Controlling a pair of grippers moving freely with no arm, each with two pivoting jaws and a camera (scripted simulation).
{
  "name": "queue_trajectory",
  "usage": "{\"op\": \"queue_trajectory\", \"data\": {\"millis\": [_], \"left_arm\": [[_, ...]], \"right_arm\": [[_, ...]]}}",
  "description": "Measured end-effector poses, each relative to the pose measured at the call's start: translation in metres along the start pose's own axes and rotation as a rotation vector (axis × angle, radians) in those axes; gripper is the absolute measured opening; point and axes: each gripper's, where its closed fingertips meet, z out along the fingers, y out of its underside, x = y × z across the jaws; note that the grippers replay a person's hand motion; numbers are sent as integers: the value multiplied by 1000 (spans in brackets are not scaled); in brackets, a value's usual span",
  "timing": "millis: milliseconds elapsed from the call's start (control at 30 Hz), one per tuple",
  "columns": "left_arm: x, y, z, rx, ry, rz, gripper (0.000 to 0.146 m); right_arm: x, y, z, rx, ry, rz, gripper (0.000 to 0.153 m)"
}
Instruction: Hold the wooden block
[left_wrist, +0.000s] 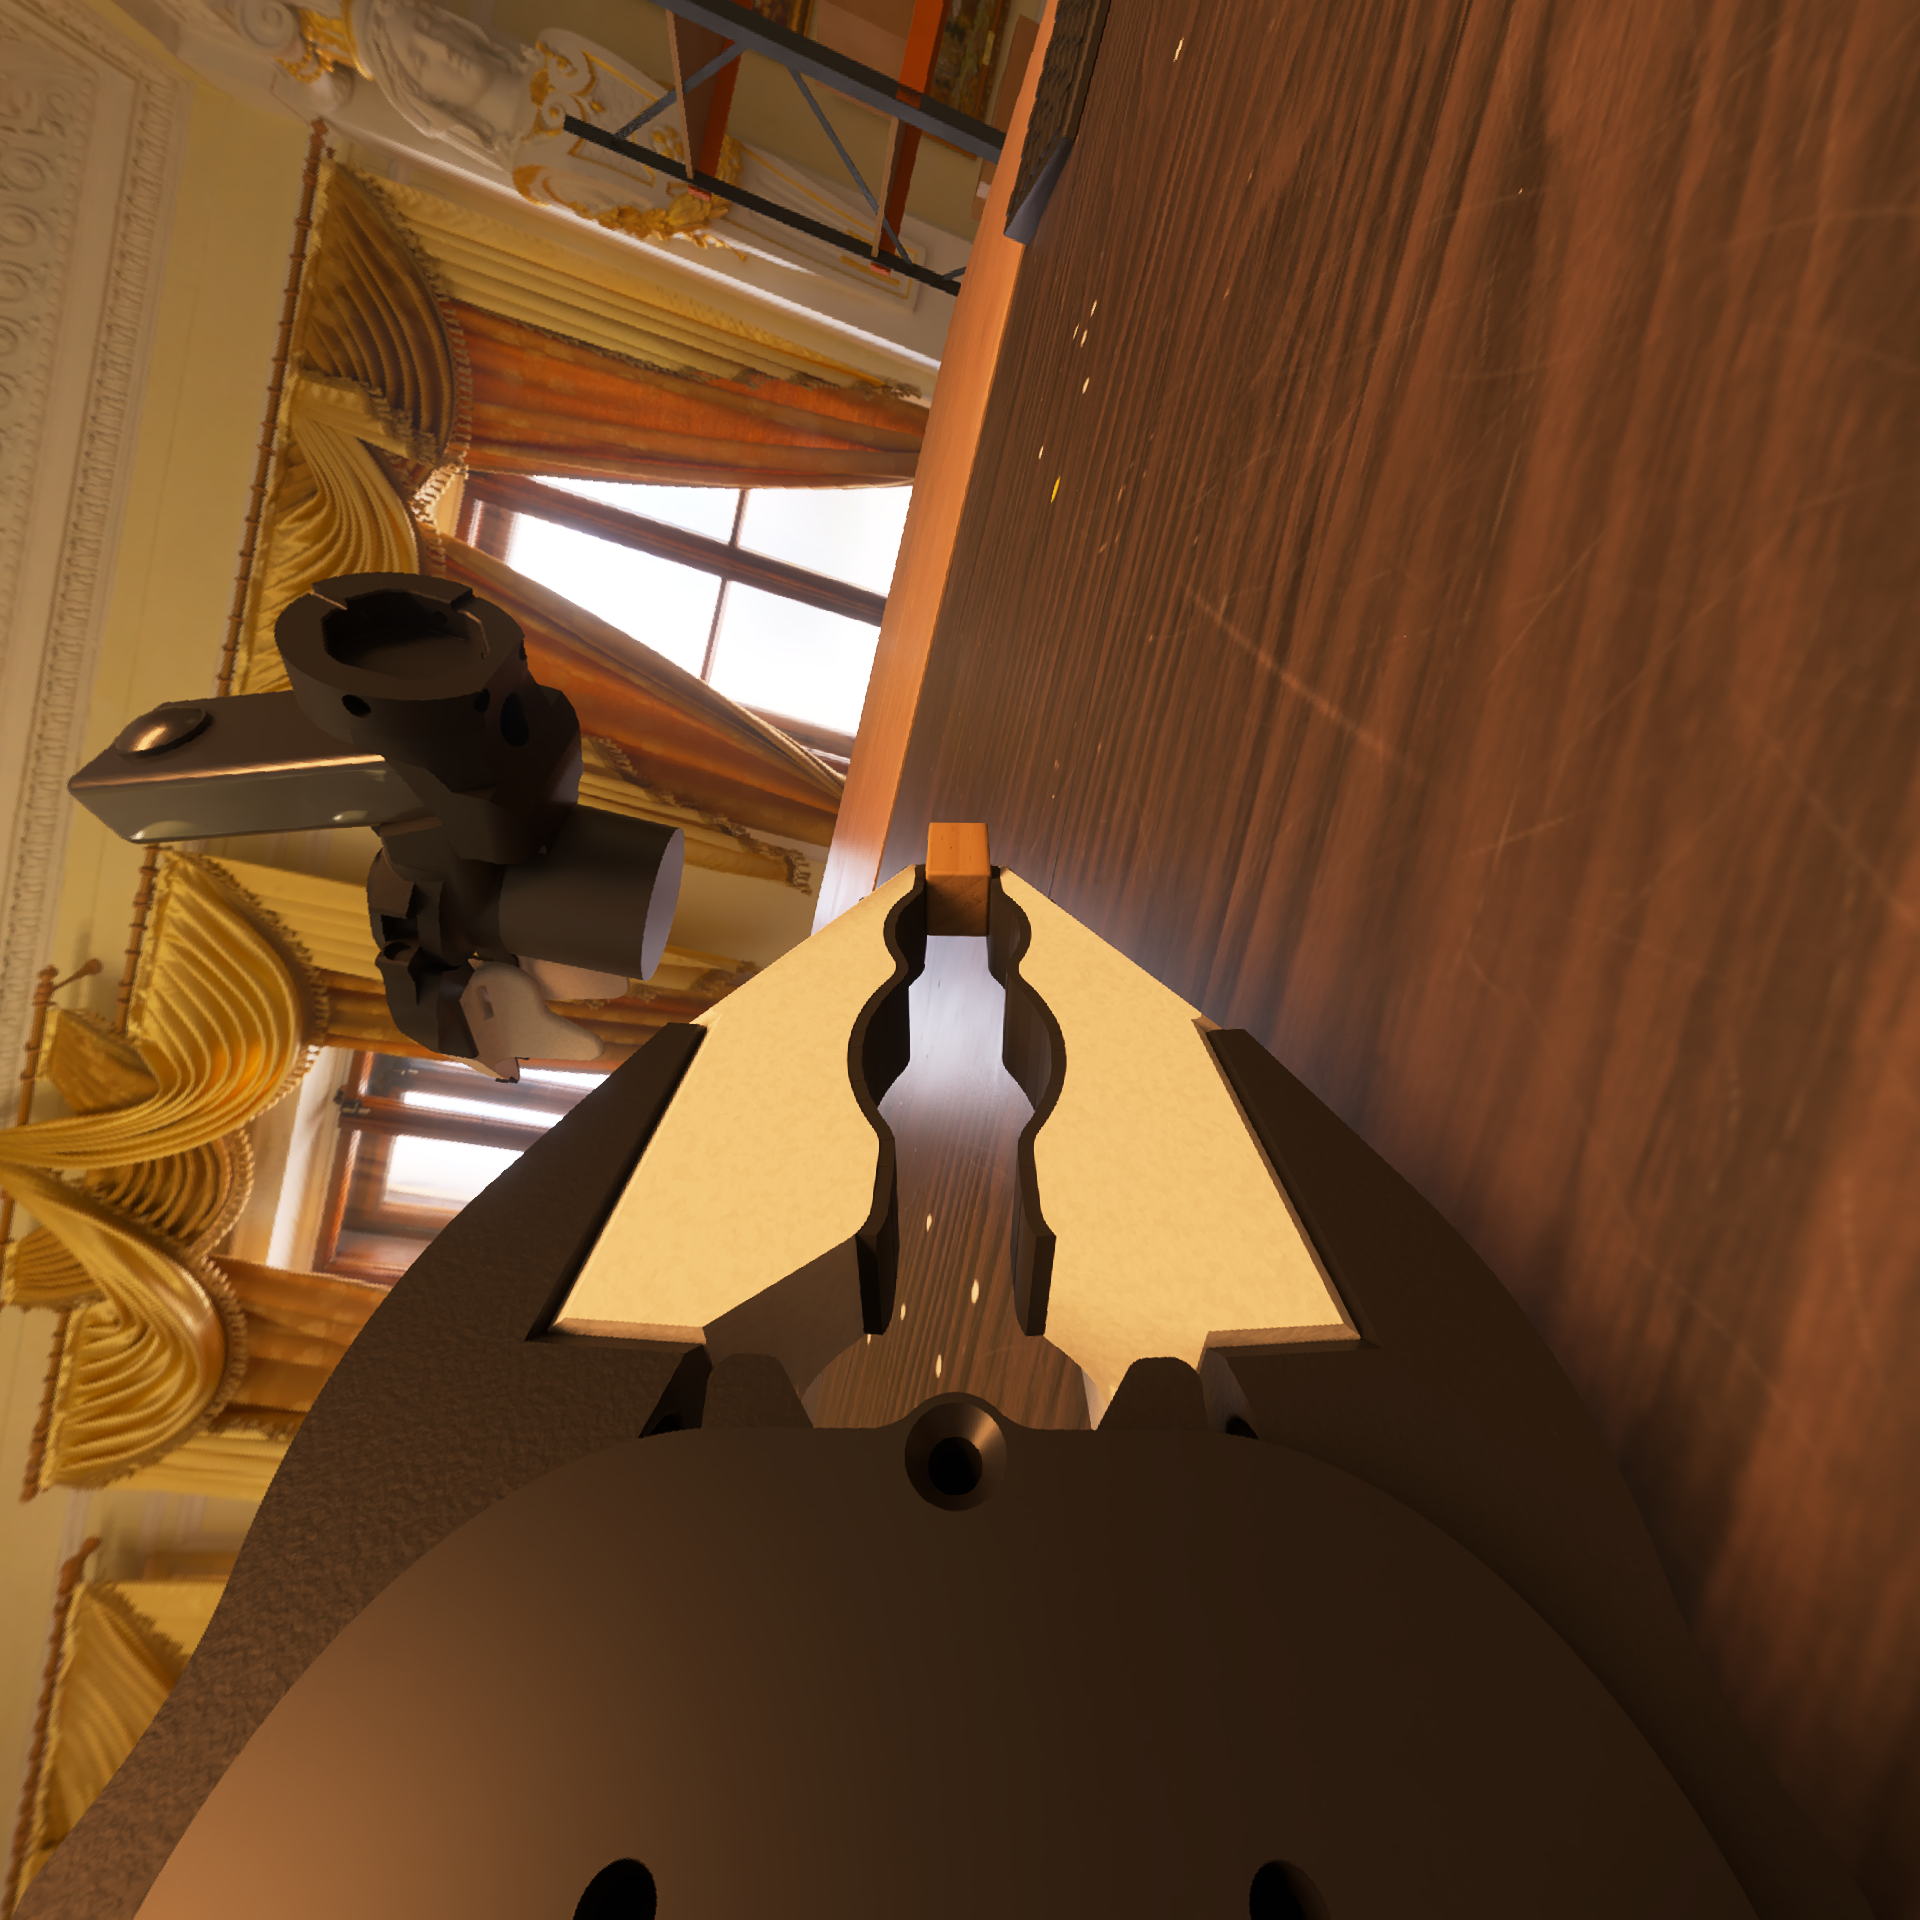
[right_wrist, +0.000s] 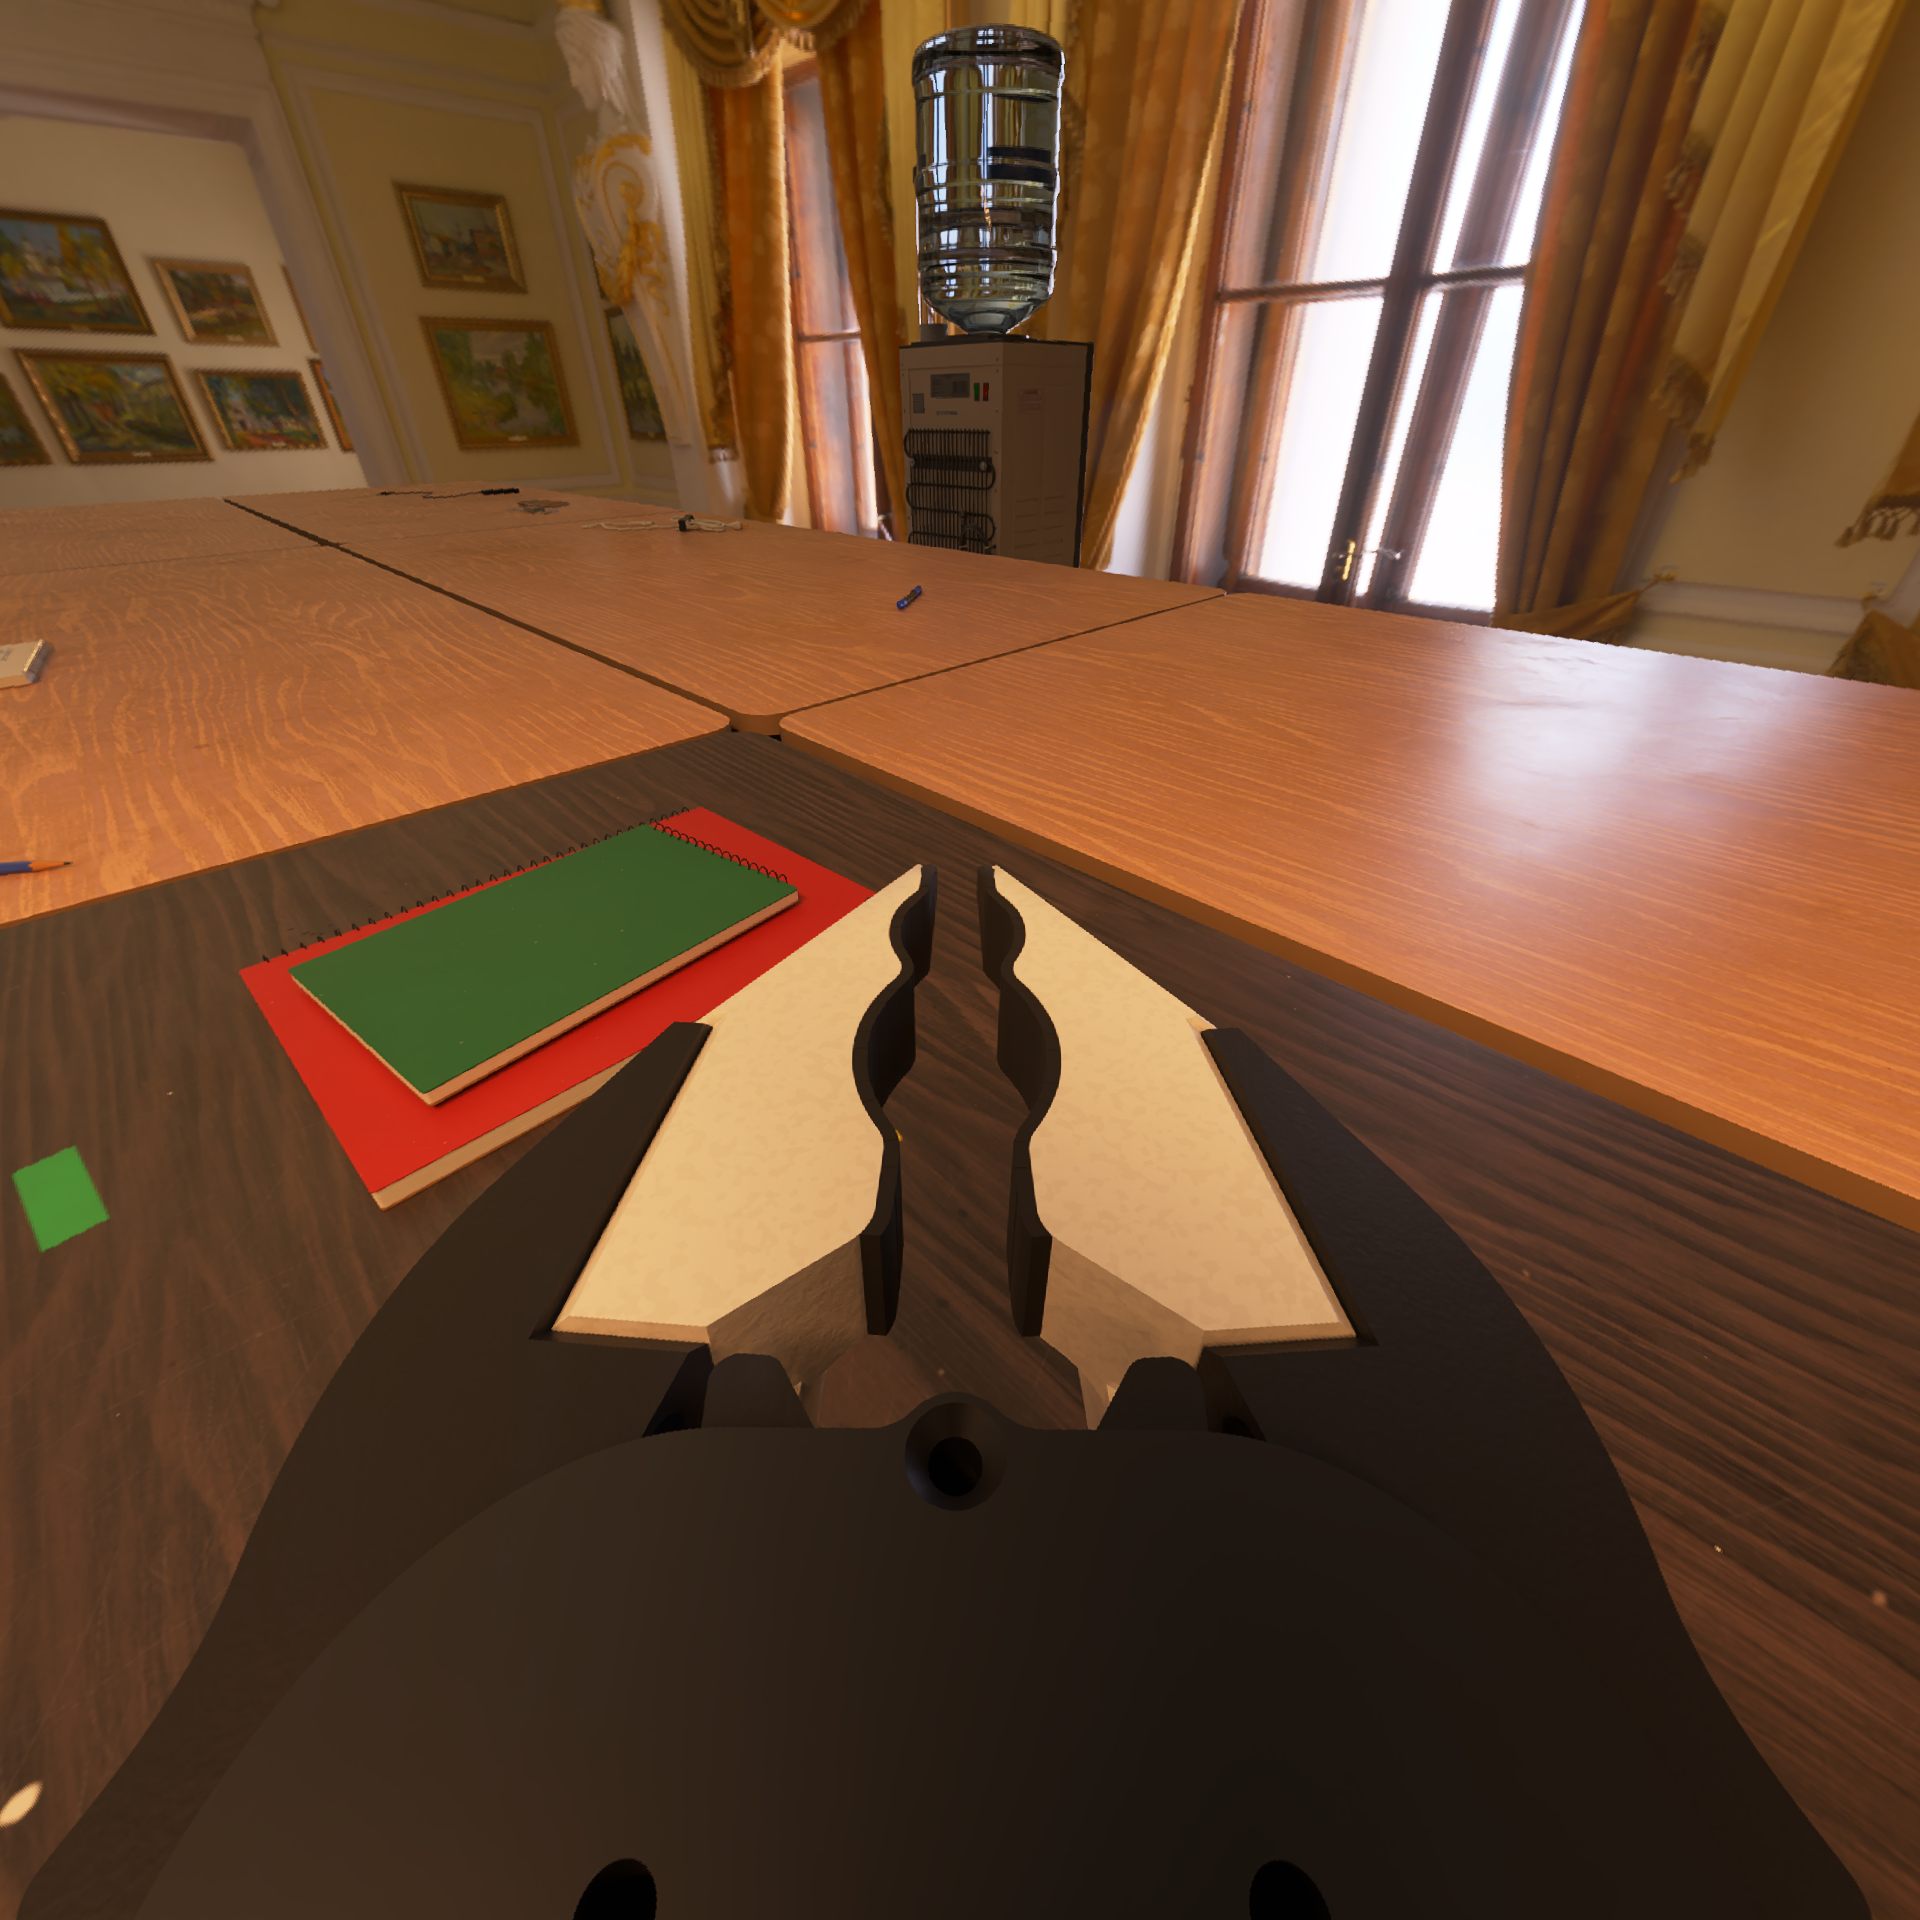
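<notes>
In the left wrist view, a small light wooden block (left_wrist: 956, 883) sits clamped between my left gripper's fingertips. My left gripper (left_wrist: 957, 896) is shut on it and rolled sideways, so the dark wooden table (left_wrist: 1455, 727) runs up the right of the view. The block is close to the table surface; I cannot tell whether it touches. My right gripper (right_wrist: 957, 883) hovers over the dark table (right_wrist: 1351, 1299), its jaws closed to a thin slit with nothing between them. It also shows in the left wrist view (left_wrist: 468, 831), off to the left of the block and apart from it.
A green spiral notebook (right_wrist: 540, 951) lies on a red one (right_wrist: 343, 1060) left of my right gripper. A green paper square (right_wrist: 60, 1197) lies farther left. Lighter orange tables (right_wrist: 1403, 790) adjoin the far side, with a water dispenser (right_wrist: 992, 312) behind them.
</notes>
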Motion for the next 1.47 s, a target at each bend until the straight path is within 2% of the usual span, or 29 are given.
{"op": "queue_trajectory", "data": {"millis": [100,267,400,500,600,1000,1333,1467], "left_arm": [[0,0,0,0,1,-2,10],[0,0,0,1,3,0,10],[1,0,0,1,4,2,10],[1,-1,0,2,5,3,10],[1,-1,0,3,5,1,10],[1,-1,0,3,7,1,10],[1,0,-1,1,6,-1,10],[-5,2,-2,-5,-24,-15,10]], "right_arm": [[1,-2,0,5,17,4,6],[4,2,-1,-4,39,80,30],[0,4,-1,6,15,103,32],[-2,2,1,23,-26,173,34],[0,2,1,21,-31,201,31],[6,2,-1,7,35,121,0],[6,-6,-9,28,34,55,0],[-4,-23,-42,41,-42,50,23]]}}
